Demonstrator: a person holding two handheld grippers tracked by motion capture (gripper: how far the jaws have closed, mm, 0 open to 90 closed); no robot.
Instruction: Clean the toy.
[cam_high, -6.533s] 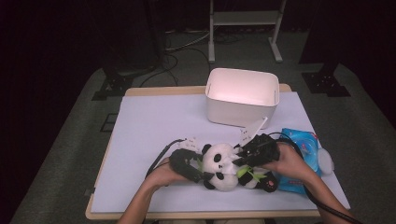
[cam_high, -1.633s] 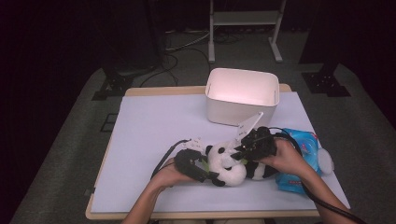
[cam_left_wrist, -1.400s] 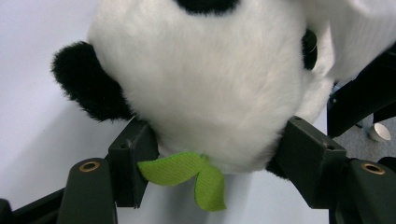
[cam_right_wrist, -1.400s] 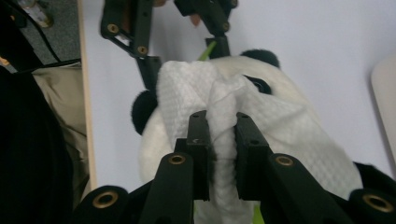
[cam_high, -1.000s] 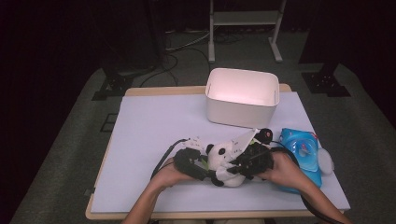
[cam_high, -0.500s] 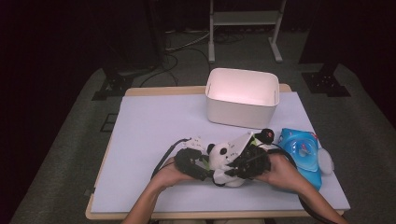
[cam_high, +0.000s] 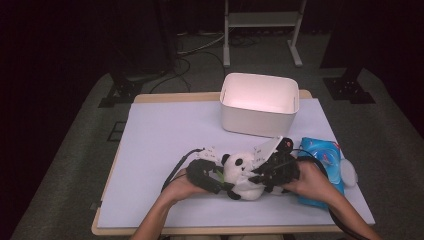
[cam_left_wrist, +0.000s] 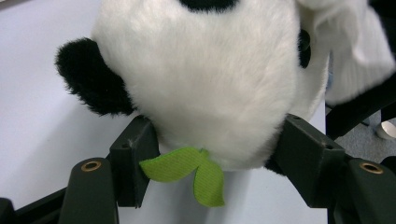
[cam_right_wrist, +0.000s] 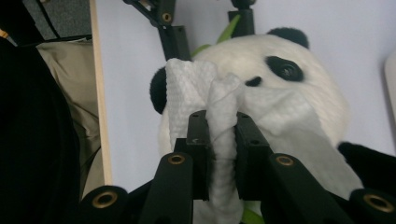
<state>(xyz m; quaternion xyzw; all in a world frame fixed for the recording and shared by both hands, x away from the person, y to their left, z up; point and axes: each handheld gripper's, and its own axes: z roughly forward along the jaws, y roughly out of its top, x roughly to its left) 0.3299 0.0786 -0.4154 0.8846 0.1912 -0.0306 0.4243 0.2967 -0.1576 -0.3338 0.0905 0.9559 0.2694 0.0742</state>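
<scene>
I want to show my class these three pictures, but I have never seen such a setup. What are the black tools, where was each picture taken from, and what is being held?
A person sits at a table with a hand-held two-jaw gripper in each hand. One camera looks down from above; the other two ride on the grippers. The left gripper clamps a plush panda at the neck. The right gripper pinches a white wipe against the panda's face. Also on the table: a white bin and a blue wipes pack.
</scene>
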